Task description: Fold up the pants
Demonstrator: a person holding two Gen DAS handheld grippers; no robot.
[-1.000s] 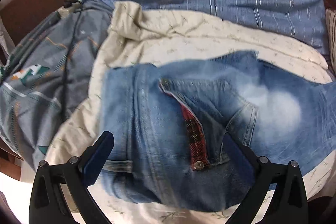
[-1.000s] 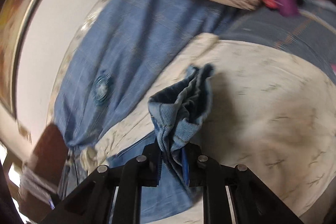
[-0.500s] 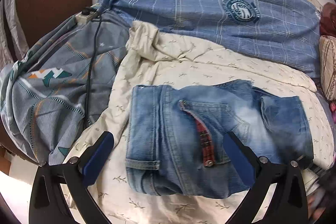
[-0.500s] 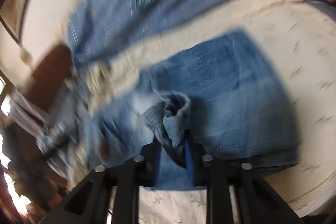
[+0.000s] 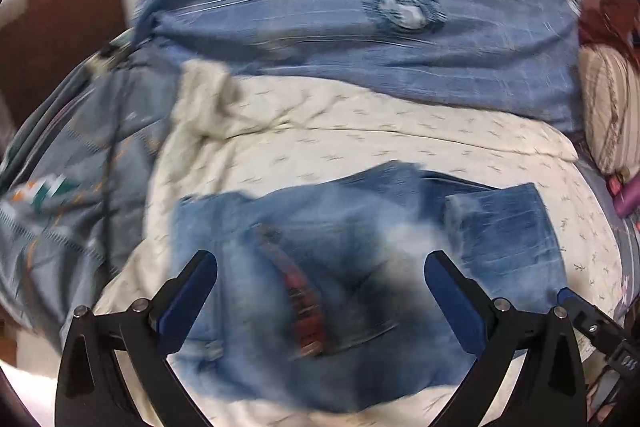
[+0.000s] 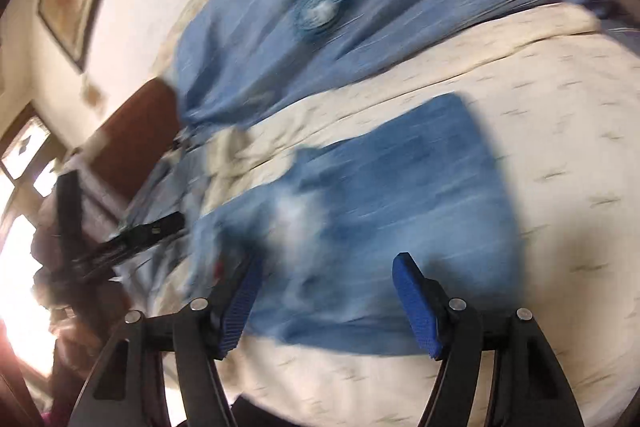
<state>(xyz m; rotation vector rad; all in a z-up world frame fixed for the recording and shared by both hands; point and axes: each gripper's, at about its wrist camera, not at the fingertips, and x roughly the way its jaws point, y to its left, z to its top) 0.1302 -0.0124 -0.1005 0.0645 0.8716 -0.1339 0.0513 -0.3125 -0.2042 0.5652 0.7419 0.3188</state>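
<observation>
The left tool [image 5: 320, 279] is spread wide, its two black arms reaching forward from the bottom corners of its own view and ending in blue pads [image 5: 188, 301] that stand well apart with nothing between them. The right tool [image 6: 326, 287] is also parted, its blue ribbed pads [image 6: 240, 307] angled outward and gripping nothing. In the left wrist view the tip of the right tool [image 5: 592, 323] shows at the lower right edge, just beside the left tool's right arm. Both views are blurred.
</observation>
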